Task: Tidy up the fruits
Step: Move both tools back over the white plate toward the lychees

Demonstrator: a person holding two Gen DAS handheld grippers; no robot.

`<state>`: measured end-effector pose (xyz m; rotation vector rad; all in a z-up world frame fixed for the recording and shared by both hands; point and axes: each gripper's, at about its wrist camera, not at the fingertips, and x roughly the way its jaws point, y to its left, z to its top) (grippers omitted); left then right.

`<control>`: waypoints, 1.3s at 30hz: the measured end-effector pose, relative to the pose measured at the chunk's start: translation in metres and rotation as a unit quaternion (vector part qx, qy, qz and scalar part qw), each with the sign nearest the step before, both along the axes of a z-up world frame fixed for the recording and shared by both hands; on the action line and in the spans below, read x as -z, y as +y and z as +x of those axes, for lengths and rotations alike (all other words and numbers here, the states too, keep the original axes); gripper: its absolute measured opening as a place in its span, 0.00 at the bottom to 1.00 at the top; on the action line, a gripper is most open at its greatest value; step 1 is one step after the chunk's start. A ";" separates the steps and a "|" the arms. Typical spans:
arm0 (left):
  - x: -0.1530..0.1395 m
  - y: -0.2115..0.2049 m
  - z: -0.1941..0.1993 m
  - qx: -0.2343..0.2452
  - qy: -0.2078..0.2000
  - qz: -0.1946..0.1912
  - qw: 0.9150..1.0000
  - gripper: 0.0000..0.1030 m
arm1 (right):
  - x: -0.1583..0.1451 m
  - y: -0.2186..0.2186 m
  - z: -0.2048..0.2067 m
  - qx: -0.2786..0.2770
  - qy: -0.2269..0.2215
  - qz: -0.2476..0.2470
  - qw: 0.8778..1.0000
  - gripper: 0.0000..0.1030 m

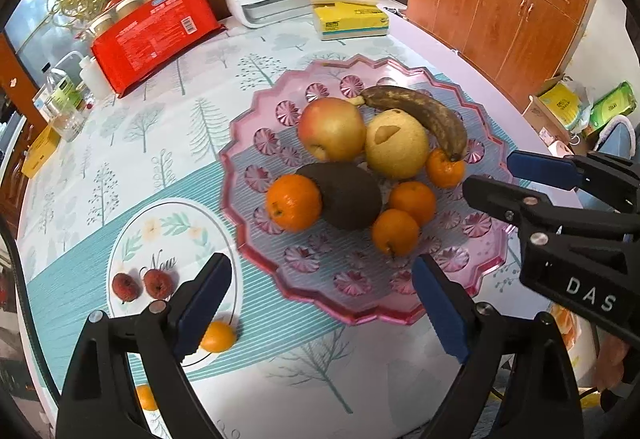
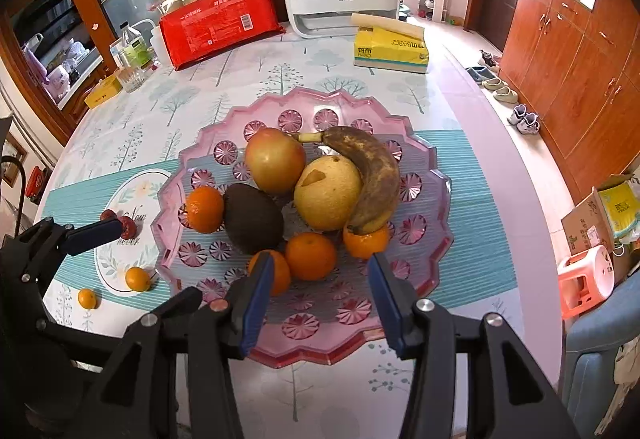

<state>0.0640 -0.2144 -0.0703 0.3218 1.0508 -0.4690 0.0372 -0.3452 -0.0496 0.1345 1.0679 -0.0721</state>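
Tree-print tablecloth [image 1: 120, 175], left claw [image 1: 320, 303] agape — empty, right claw [image 2: 316, 303] parted, fruit tray [image 2: 440, 207] just beyond both

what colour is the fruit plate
Translucent pink plate with moulded flower-like rosettes, clearest in the right wrist view.

Six oranges [image 2: 310, 255], two lychees [image 1: 157, 283], one apple [image 1: 332, 128].

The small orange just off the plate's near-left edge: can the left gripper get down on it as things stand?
Probably yes. The small orange lies alone on the tablecloth, clear of the pink plate and apart from the two red fruits. The left gripper is open and empty, with the orange right beside its left finger.
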 end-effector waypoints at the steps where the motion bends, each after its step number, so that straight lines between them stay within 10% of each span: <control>1: -0.001 0.004 0.000 -0.002 -0.002 -0.001 1.000 0.88 | -0.001 0.002 -0.001 0.001 -0.001 0.000 1.000 0.48; 27: -0.082 0.173 0.008 -0.079 -0.083 -0.028 0.993 0.89 | -0.074 0.105 0.003 0.038 -0.119 0.001 0.992 0.48; 39: -0.060 0.264 0.040 -0.115 -0.050 -0.021 0.992 0.89 | -0.049 0.196 0.030 0.001 -0.092 0.014 0.996 0.48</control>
